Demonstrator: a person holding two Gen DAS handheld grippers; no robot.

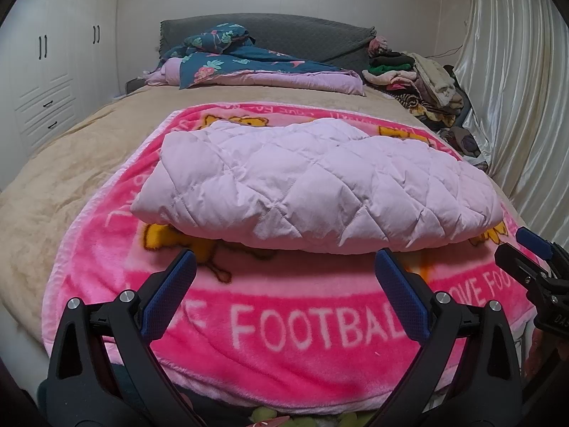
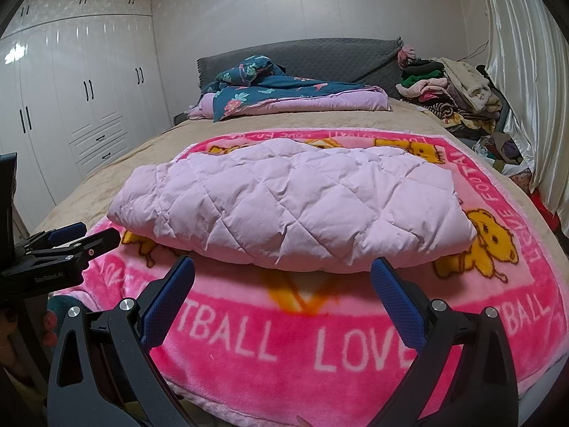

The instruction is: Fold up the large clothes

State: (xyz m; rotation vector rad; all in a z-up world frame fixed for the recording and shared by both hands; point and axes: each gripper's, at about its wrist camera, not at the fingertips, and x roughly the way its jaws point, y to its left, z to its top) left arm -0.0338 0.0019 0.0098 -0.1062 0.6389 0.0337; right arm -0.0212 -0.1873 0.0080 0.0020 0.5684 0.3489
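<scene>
Puffy diamond-quilted lilac jacket (image 1: 313, 185), folded

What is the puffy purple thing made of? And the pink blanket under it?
The purple jacket looks like thin, smooth woven cloth, perhaps nylon, with soft filling: stitched diamonds puff up between the seams. The pink blanket looks like fuzzy fleece or plush: its surface is hairy and its printed letters have soft edges.

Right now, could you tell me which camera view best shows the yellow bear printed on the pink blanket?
The right wrist view: a yellow bear shows whole beside the folded quilted coat. The left wrist view shows only bears partly hidden by the coat.
</scene>
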